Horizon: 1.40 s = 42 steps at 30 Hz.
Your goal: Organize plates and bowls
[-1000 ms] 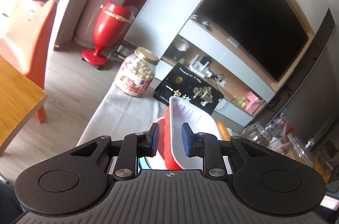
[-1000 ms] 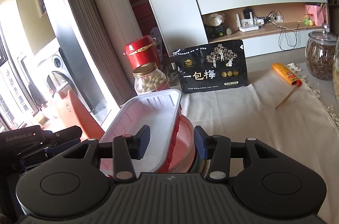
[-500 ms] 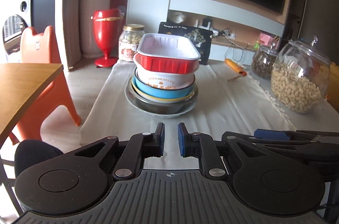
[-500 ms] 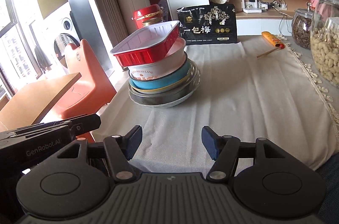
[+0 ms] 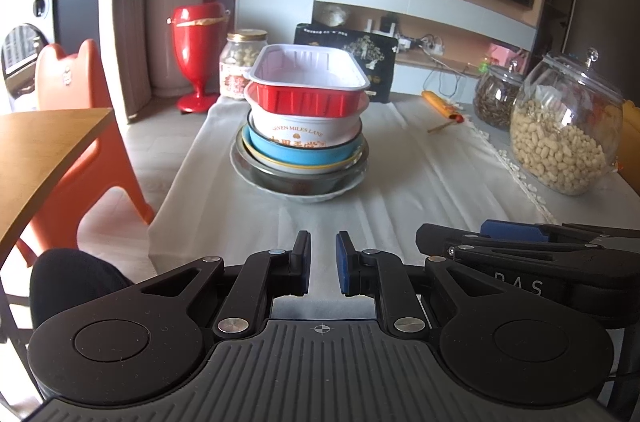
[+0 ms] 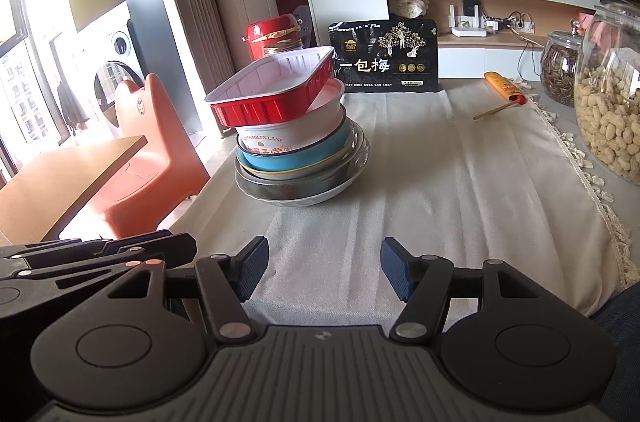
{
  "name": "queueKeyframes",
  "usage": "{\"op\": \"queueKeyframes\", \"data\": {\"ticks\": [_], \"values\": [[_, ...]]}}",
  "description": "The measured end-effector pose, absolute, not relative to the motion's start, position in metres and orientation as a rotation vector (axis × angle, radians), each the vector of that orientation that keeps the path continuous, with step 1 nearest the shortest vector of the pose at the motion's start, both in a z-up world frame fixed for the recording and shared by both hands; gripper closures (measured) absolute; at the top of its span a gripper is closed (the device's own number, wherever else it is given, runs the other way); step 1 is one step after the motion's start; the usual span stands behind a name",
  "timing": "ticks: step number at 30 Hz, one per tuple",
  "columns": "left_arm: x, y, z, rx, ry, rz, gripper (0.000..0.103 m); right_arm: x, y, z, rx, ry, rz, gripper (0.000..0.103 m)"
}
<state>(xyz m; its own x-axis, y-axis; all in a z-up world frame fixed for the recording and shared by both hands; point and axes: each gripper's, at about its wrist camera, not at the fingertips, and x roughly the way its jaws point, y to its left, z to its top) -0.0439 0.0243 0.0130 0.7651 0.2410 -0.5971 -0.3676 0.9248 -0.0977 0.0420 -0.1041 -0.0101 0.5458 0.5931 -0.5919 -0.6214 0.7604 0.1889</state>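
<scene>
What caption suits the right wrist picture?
Open right gripper faces a stack topped by a tilted red tray on a cloth-covered table.

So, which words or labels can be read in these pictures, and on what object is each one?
"SEVEN MILES LANE": white bowl in the stack.
"一包梅": black bag behind the stack.
"PAS" or similar, partly hidden: right gripper.
Jar label, bag's small print: too blurred to read.

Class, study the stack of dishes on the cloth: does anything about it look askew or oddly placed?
Yes. The red tray on top of the stack sits tilted, not level, and overhangs the white bowl beneath on the side toward the orange chair. A rectangular tray on round bowls cannot nest. Both grippers, left and right, hold nothing.
</scene>
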Motion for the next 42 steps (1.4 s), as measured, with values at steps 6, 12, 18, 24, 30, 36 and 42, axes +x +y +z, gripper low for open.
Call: {"op": "queueKeyframes", "data": {"ticks": [6, 12, 18, 24, 30, 36, 42], "values": [[-0.0425, 0.0244, 0.0121, -0.215, 0.630, 0.340, 0.086, 0.0432, -0.1038, -0.0114, -0.042, 0.693, 0.722, 0.040], [-0.0424, 0.0243, 0.0122, -0.214, 0.629, 0.337, 0.087, 0.0430, -0.1038, -0.0116, -0.043, 0.693, 0.722, 0.040], [-0.0428, 0.0239, 0.0130, -0.216, 0.628, 0.335, 0.087, 0.0427, -0.1034, -0.0118, -0.046, 0.691, 0.724, 0.040], [-0.0426, 0.0240, 0.0126, -0.216, 0.629, 0.336, 0.087, 0.0427, -0.1034, -0.0118, -0.046, 0.691, 0.724, 0.040], [-0.0426, 0.0246, 0.0126, -0.217, 0.629, 0.336, 0.087, 0.0425, -0.1031, -0.0114, -0.046, 0.692, 0.726, 0.040], [-0.0427, 0.0245, 0.0126, -0.216, 0.628, 0.335, 0.087, 0.0425, -0.1032, -0.0113, -0.046, 0.693, 0.725, 0.040], [-0.0428, 0.0245, 0.0128, -0.217, 0.629, 0.335, 0.087, 0.0423, -0.1027, -0.0111, -0.047, 0.692, 0.727, 0.040]]}}
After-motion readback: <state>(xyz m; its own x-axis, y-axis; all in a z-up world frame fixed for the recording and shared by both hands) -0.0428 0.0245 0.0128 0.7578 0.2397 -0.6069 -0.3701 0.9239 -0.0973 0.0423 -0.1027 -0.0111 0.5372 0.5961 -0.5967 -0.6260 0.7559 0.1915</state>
